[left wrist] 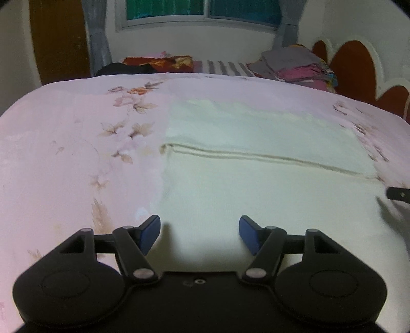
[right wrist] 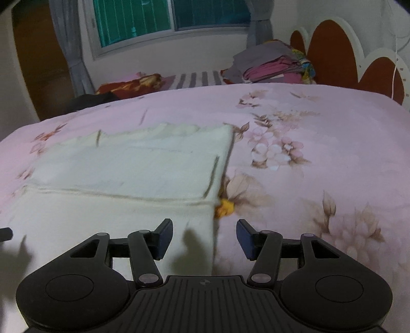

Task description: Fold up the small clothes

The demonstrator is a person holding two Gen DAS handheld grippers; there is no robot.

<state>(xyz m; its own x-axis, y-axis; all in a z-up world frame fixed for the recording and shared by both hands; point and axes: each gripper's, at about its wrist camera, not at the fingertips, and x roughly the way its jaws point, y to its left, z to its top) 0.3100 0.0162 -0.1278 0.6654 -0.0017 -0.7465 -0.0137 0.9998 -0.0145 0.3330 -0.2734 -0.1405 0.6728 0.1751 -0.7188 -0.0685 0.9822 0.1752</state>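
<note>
A cream-white garment (left wrist: pixel 256 158) lies flat on the pink floral bedspread (left wrist: pixel 77 143), folded over with a seam line running across it. My left gripper (left wrist: pixel 199 234) hovers over its near left part, open, nothing between its blue pads. In the right wrist view the same garment (right wrist: pixel 123 179) fills the left half, its right edge running toward the camera. A small orange piece (right wrist: pixel 225 206) pokes out at that edge. My right gripper (right wrist: pixel 204 237) stands open above the garment's near right edge, holding nothing. One fingertip (left wrist: pixel 398 195) of the right gripper shows at the left wrist view's right rim.
A stack of folded clothes (right wrist: pixel 271 65) in grey, pink and mixed colours sits at the bed's far right by the red-and-white headboard (right wrist: pixel 330 51). A red patterned cloth (left wrist: pixel 159 62) and a dark item (left wrist: pixel 123 69) lie at the far left. A window (right wrist: pixel 169 18) is behind.
</note>
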